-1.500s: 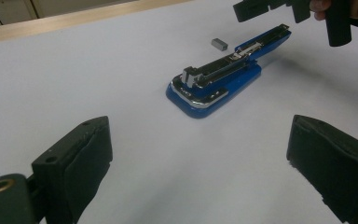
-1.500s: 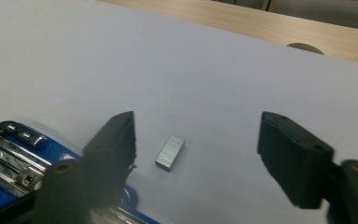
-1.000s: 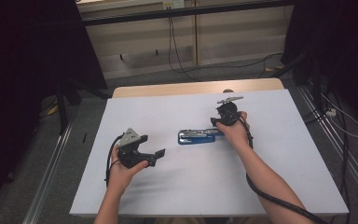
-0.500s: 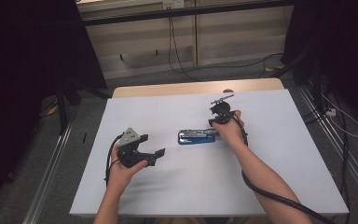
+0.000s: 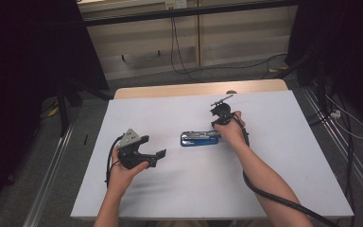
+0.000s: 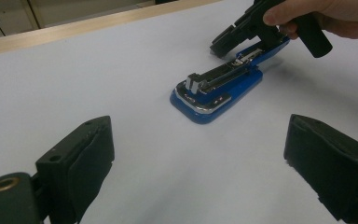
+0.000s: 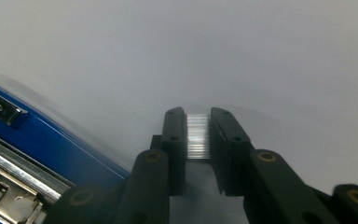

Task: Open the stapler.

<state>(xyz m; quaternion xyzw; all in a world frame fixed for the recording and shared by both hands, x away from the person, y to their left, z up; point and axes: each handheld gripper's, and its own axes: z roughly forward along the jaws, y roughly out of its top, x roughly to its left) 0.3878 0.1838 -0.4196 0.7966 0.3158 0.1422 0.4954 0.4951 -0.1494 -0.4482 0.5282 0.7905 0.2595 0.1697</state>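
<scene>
The right gripper [image 7: 198, 140] has just been closing and now pinches a strip of staples [image 7: 198, 135], at 3 o'clock of the open blue stapler [image 5: 198, 138] (mid-table); the left gripper [image 6: 200, 154] gapes wide.

Two forearms reach in from the near edge of the surface. The left hand [image 5: 123, 171] holds the left gripper [image 5: 157, 156] low toward the left edge, jaws spread wide and level. The right hand [image 5: 231, 132], nearer the centre, tips the right gripper [image 7: 198, 135] steeply downward (its cable trailing along the forearm), jaws just closing, nearly together.
</scene>
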